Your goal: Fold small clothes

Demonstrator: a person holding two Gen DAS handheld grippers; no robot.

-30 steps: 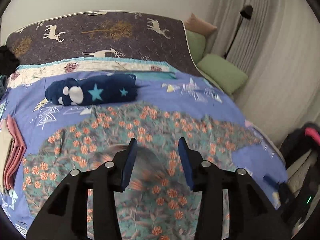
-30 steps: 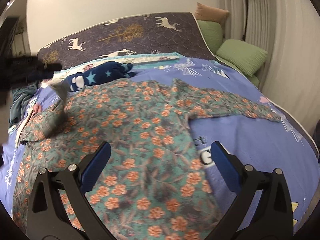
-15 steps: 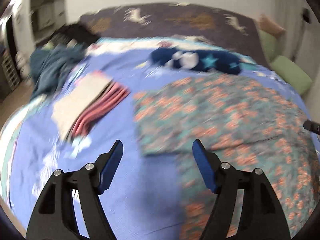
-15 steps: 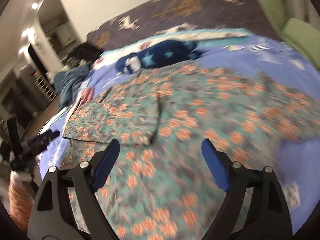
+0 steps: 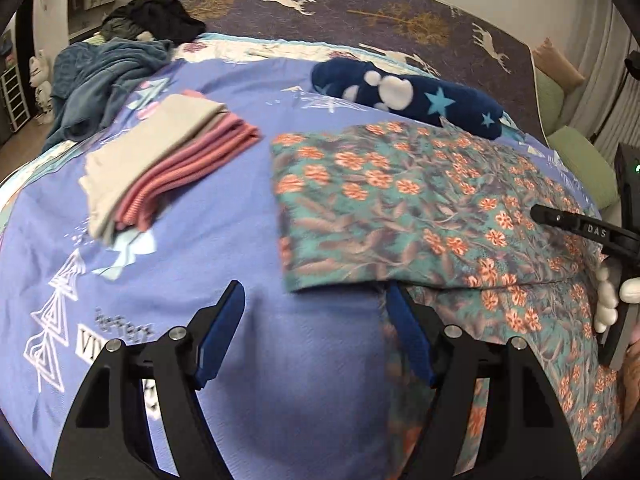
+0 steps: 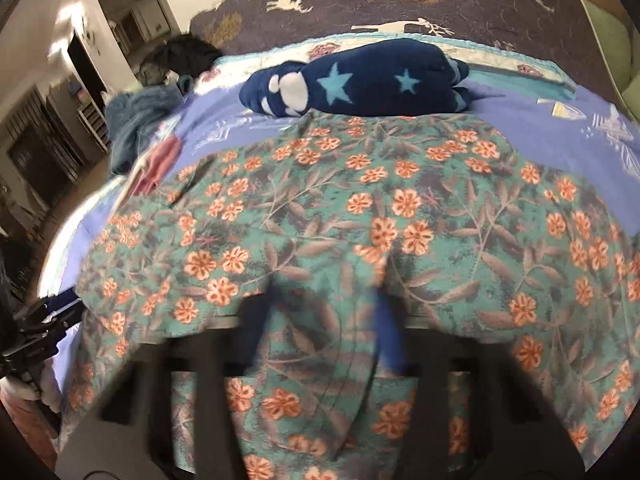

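Observation:
A teal garment with orange flowers (image 5: pixel 400 200) lies spread on the blue bedspread (image 5: pixel 224 256), one part folded over with a straight near edge. It fills the right wrist view (image 6: pixel 360 220). My left gripper (image 5: pixel 316 320) is open and empty, low over the bedspread at the fold's near left corner. My right gripper (image 6: pixel 320 320) is blurred, open, low over the garment's middle. It also shows at the right edge of the left wrist view (image 5: pixel 576 228).
A folded stack of beige and pink clothes (image 5: pixel 168 160) lies left of the garment. A navy star-print fleece roll (image 5: pixel 404 96) lies behind it. A heap of teal and dark clothes (image 5: pixel 108 68) sits at the far left. Green pillows (image 5: pixel 580 160) lie at the right.
My left gripper let go of the garment's part after laying it over, opened wide and swung left to the fold's near edge. My right gripper moved down closer over the garment.

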